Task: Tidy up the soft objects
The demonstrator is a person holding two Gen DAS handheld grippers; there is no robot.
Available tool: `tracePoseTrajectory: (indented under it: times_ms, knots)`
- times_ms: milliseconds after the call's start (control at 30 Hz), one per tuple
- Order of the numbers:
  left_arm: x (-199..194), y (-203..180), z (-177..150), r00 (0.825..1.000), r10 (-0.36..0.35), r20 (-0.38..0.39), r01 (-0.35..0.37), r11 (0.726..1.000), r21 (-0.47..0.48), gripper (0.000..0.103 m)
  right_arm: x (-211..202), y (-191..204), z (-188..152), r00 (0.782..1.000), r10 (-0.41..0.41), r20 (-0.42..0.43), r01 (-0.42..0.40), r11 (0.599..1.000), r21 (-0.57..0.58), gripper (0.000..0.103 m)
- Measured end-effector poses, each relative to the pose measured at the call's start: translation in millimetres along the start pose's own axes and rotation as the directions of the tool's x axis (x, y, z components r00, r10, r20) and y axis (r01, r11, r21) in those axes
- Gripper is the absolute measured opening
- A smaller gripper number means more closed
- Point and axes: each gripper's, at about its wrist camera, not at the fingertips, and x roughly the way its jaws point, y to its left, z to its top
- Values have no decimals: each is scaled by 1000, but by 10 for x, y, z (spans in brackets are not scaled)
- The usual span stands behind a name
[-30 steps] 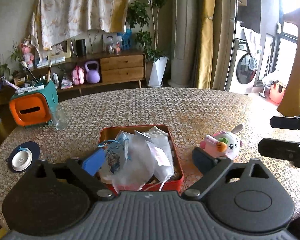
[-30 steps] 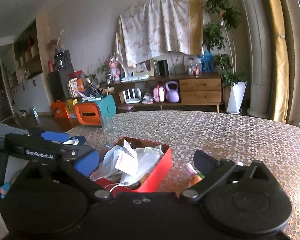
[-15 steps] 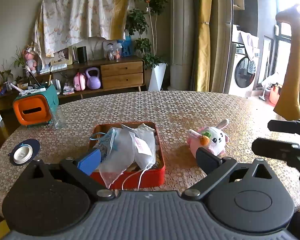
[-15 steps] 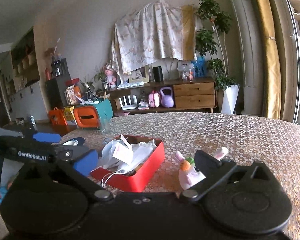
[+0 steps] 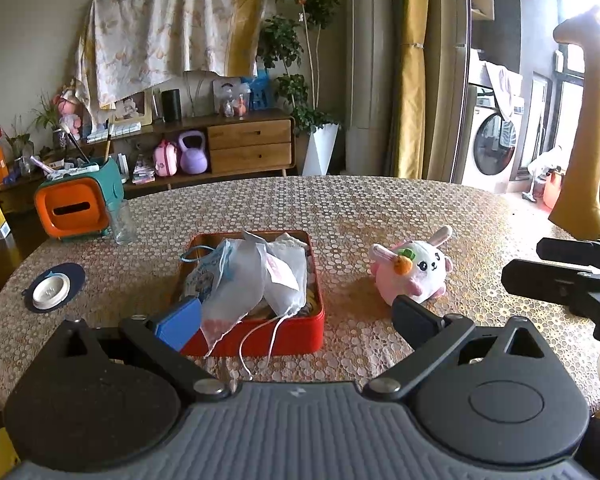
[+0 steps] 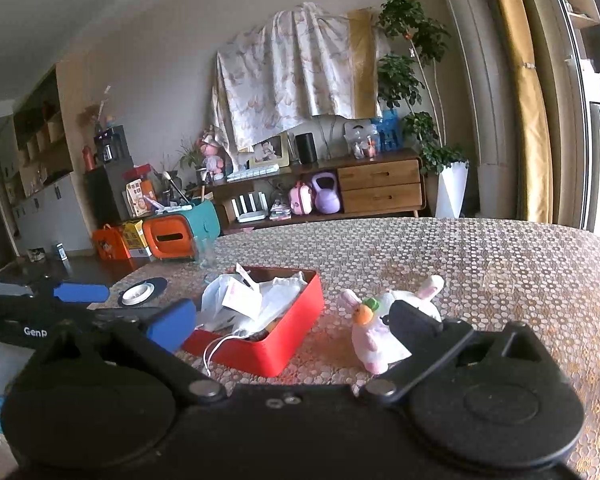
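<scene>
Red tin (image 5: pixel 256 332); one plush rabbit (image 5: pixel 410 270)

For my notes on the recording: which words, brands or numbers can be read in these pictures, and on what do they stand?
"Genp": white letters, cut off, on the black body of the left gripper, seen from the right wrist.
Print on the white paper tag in the red metal tin: too blurred.
Coloured boxes on the floor: too small.

I've drawn both grippers back from the table: the red tin (image 5: pixel 256 336) and the plush bunny (image 5: pixel 414 270) now sit farther ahead of my left gripper (image 5: pixel 296 320), and the bunny (half hidden a second ago) shows almost fully before my right gripper (image 6: pixel 290 322).
</scene>
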Motion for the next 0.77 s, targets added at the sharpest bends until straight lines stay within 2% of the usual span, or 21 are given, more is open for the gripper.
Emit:
tracePoseTrajectory:
  times_ms: [767]
  knots:
    - [14,51,-23,1000,-2,-5,2,1000,-29,102,53,35,-82,1000,4,-14,-4,1000,9,103]
